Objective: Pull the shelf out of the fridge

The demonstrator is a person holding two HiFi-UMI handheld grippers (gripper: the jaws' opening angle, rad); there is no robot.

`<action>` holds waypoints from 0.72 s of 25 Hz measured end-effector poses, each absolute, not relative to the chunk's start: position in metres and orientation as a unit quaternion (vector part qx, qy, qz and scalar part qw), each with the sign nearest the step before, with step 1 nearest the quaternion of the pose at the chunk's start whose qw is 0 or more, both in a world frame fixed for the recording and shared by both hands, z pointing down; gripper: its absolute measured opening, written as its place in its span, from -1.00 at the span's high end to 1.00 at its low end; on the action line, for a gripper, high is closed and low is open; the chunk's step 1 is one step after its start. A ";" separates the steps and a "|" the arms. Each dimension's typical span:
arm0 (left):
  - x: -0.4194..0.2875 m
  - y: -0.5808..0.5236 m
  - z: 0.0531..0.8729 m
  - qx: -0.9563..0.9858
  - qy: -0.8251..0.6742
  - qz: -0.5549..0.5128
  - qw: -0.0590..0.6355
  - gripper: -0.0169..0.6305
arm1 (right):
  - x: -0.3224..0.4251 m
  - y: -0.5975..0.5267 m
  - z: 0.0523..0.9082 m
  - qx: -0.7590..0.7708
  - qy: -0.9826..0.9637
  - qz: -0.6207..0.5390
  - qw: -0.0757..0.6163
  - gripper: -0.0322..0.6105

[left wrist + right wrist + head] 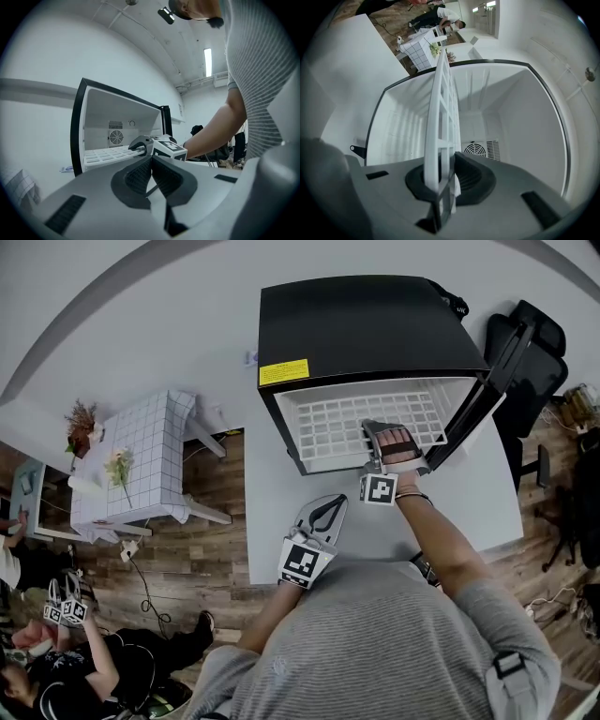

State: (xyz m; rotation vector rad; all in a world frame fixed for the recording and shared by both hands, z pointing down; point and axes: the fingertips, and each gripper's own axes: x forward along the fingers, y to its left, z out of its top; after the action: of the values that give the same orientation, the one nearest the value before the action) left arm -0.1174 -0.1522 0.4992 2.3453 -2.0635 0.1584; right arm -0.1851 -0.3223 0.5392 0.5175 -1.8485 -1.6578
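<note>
left tongs hung closed and empty just in front of the fridge, short of its open mouth. right tongs were clamped on the front edge of the white grid shelf, at the fridge's mouth. the grip looked made, but the shelf lay mostly inside the fridge, so nearly the whole pull was left to do. under the fridge ran a white tabletop. left of the fridge stood a small checked table on wood flooring. right of it, past the open door, was a black office chair.
</note>
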 end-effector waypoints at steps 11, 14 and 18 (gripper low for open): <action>-0.143 -0.171 0.521 0.730 -0.678 0.051 0.062 0.91 | -0.188 -0.325 0.537 0.191 -0.698 -0.620 0.304 0.79; -0.146 -0.177 0.520 0.728 -0.680 0.057 0.062 0.91 | -0.186 -0.322 0.537 0.189 -0.697 -0.621 0.304 0.79; -0.144 -0.178 0.525 0.727 -0.682 0.054 0.064 0.91 | -0.177 -0.313 0.539 0.188 -0.699 -0.620 0.303 0.79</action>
State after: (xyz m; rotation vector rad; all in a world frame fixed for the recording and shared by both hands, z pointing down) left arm -0.1435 -0.1780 0.5250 2.1955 -2.0581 0.1622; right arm -0.1774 -0.3126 0.5393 0.4987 -1.8517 -1.6442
